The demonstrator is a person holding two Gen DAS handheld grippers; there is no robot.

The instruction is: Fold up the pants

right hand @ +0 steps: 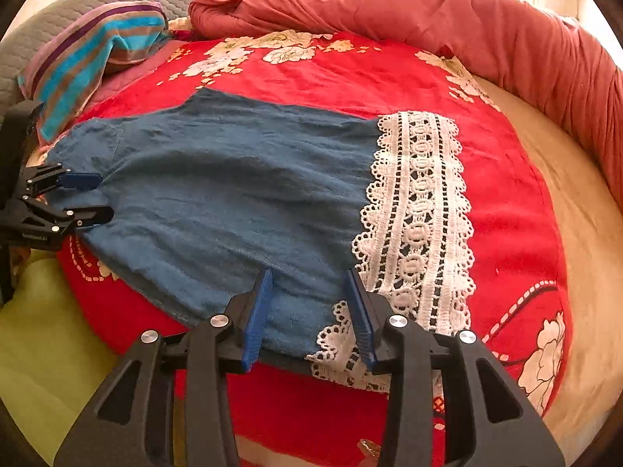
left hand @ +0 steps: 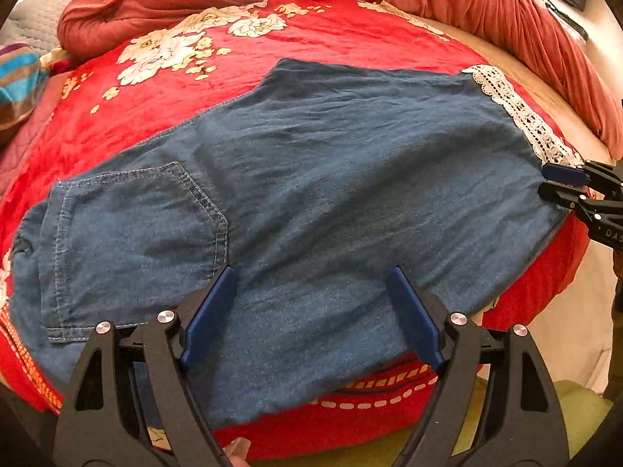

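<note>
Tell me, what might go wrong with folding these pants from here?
1. Both sets of jaws stand open over the pants, so neither holds the cloth; a shallow pinch could catch only the top layer.
2. The right gripper sits at the lace hem; openwork lace might snag.
3. The pants lie near the edge of the red blanket; a tug could slide them off.

Two matte black grippers, left (left hand: 311,303) and right (right hand: 309,311), built of angular plastic links with triangular cutouts. Ribbed blue pads (left hand: 210,319) lining the fingers. Round silver screw heads (right hand: 219,320) at the pivots; white lettering (left hand: 613,234) on one link.
</note>
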